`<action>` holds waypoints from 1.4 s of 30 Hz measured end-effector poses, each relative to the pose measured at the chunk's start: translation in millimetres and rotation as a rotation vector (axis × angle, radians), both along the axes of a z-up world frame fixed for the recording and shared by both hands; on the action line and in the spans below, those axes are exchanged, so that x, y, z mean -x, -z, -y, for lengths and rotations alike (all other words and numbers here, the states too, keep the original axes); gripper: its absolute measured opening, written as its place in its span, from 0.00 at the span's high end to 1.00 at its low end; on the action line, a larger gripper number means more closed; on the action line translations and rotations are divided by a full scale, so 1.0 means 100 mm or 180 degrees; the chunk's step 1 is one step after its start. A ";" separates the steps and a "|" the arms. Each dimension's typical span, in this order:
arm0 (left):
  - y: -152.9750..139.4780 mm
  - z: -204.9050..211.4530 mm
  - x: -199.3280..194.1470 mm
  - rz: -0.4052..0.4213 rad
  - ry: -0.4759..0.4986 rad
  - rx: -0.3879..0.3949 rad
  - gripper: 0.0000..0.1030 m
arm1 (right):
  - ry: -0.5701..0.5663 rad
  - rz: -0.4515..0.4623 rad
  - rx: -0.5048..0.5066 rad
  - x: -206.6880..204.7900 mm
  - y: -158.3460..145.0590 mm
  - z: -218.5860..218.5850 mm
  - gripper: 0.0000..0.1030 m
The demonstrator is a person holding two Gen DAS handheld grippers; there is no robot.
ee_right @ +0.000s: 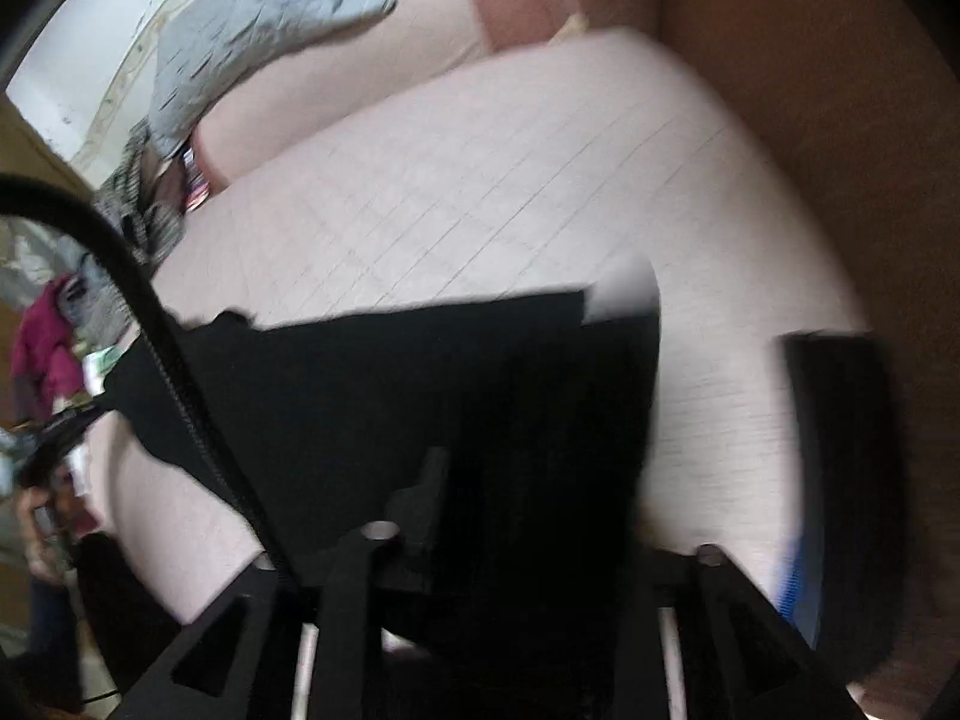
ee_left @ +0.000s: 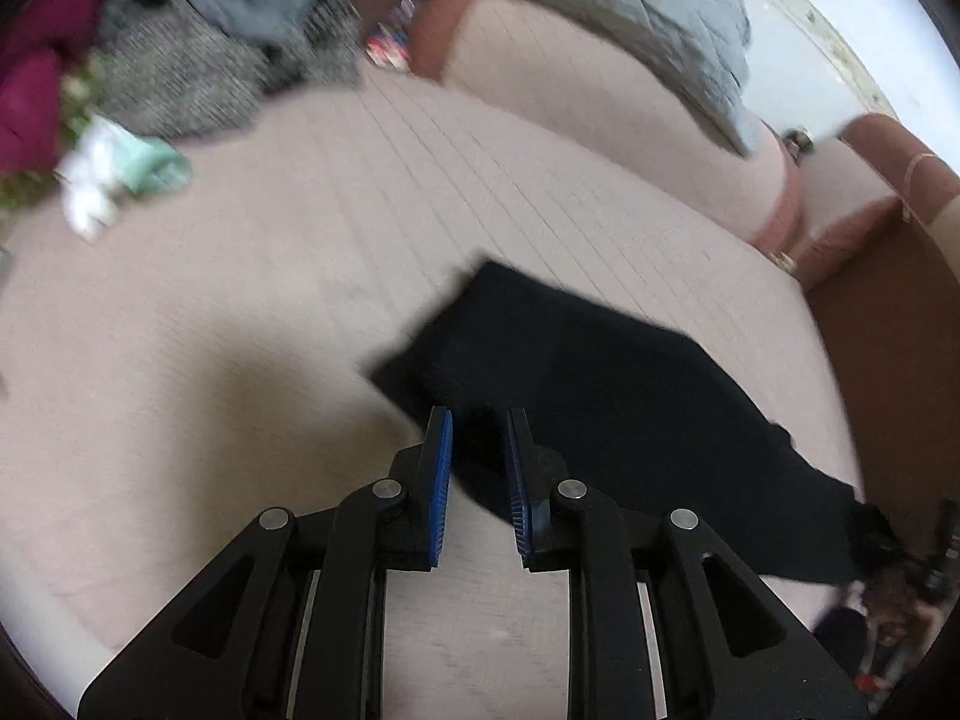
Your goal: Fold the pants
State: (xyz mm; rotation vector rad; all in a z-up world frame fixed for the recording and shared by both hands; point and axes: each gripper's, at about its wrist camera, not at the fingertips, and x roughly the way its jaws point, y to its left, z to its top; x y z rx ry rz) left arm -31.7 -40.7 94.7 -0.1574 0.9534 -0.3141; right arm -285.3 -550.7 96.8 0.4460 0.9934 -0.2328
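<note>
Black pants are lying on the pale pink quilted bed cover, spreading from centre toward four o'clock in my left wrist view. I am holding my left gripper with its blue pads spread, black cloth between them. My right gripper is standing wide apart, its fingers blurred, over the pants. Piled clothes are sitting at eleven o'clock.

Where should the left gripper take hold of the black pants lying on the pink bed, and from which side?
Grip the black pants at the near left corner, coming from the near edge; the left gripper already straddles that flat edge with open jaws.
</note>
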 end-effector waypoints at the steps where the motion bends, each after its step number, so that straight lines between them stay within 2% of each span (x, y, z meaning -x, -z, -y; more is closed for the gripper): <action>1: -0.05 -0.04 0.00 0.0055 -0.0017 -0.0026 0.79 | 0.0021 0.0070 0.0045 0.04 -0.09 -0.01 0.63; 2: -0.08 -0.07 -0.03 0.0076 -0.0001 -0.0004 0.64 | 0.0021 0.0180 0.0022 0.06 -0.19 -0.04 0.63; 4: -0.10 -0.13 -0.08 0.0046 -0.0001 0.0071 0.40 | -0.0017 0.0367 -0.0045 0.04 -0.33 -0.08 0.62; 5: -0.09 -0.12 -0.13 0.0035 -0.0025 0.0120 0.39 | -0.0087 0.0476 -0.0091 -0.01 -0.41 -0.14 0.62; 8: 0.04 0.00 -0.22 -0.0123 0.0000 0.0023 0.39 | -0.0399 0.0665 -0.0272 -0.26 -0.49 -0.40 0.58; 12: 0.32 0.18 -0.31 -0.0320 0.0061 -0.0043 0.39 | -0.0772 0.0608 -0.0261 -0.95 -0.37 -0.86 0.57; 13: 0.36 0.21 -0.32 -0.0346 0.0077 -0.0032 0.42 | -0.0814 0.0596 -0.0288 -1.15 -0.31 -0.93 0.57; 14: 0.39 0.25 -0.32 -0.0334 0.0093 -0.0011 0.60 | -0.0839 0.0577 -0.0340 -1.33 -0.26 -1.00 0.57; 16: 0.40 0.30 -0.31 -0.0226 0.0096 -0.0139 0.77 | -0.0927 0.0480 -0.0549 -1.73 -0.09 -1.08 0.57; 17: 0.39 0.31 -0.31 -0.0201 0.0132 -0.0162 0.82 | -0.0921 0.0394 -0.0659 -1.88 0.01 -1.09 0.57; 19: 0.36 0.31 -0.27 -0.0170 0.0215 -0.0219 0.85 | -0.0980 0.0183 -0.1121 -2.18 0.32 -1.14 0.59; 20: 0.34 0.30 -0.25 -0.0139 0.0269 -0.0262 0.86 | -0.1076 0.0140 -0.1317 -2.25 0.43 -1.19 0.75; 21: 0.31 0.27 -0.21 -0.0090 0.0300 -0.0299 0.86 | -0.1115 0.0100 -0.1293 -2.28 0.47 -1.25 0.81; 22: 0.26 0.23 -0.17 -0.0038 0.0317 -0.0316 0.87 | -0.1156 0.0104 -0.1137 -2.29 0.46 -1.31 0.90; 25: 0.15 0.08 -0.09 0.0142 0.0333 -0.0328 0.87 | -0.1231 0.0510 -0.1103 -2.17 0.22 -1.31 0.93; 27: 0.23 0.05 -0.15 0.0094 0.0288 -0.0346 0.87 | -0.1139 0.0685 -0.1029 -2.15 0.15 -1.34 0.94; 28: 0.29 0.04 -0.19 0.0040 0.0251 -0.0343 0.87 | -0.1131 0.0687 -0.0980 -2.17 0.17 -1.39 0.94; 32: 0.50 0.12 -0.30 -0.0113 0.0231 -0.0469 0.87 | -0.1221 0.0368 -0.0403 -2.27 0.36 -1.70 0.94; 34: 0.46 0.09 -0.27 -0.0138 0.0235 -0.0449 0.86 | -0.1218 0.0301 -0.0425 -2.28 0.41 -1.69 0.93; 35: 0.45 0.06 -0.26 -0.0172 0.0226 -0.0469 0.80 | -0.1220 0.0255 -0.0500 -2.27 0.41 -1.68 0.93; 37: 0.42 0.00 -0.26 -0.0237 0.0162 -0.0473 0.74 | -0.1179 0.0253 -0.0552 -2.21 0.37 -1.62 0.86; 38: 0.38 -0.06 -0.25 -0.0266 0.0124 -0.0432 0.74 | -0.1132 0.0296 -0.0533 -2.13 0.30 -1.57 0.78; 39: 0.34 -0.09 -0.24 -0.0272 0.0090 -0.0395 0.74 | -0.1110 0.0341 -0.0495 -2.06 0.22 -1.54 0.75; 42: 0.17 -0.13 -0.16 -0.0117 -0.0087 -0.0415 0.74 | -0.1184 0.0487 -0.0467 -1.76 0.03 -1.42 0.73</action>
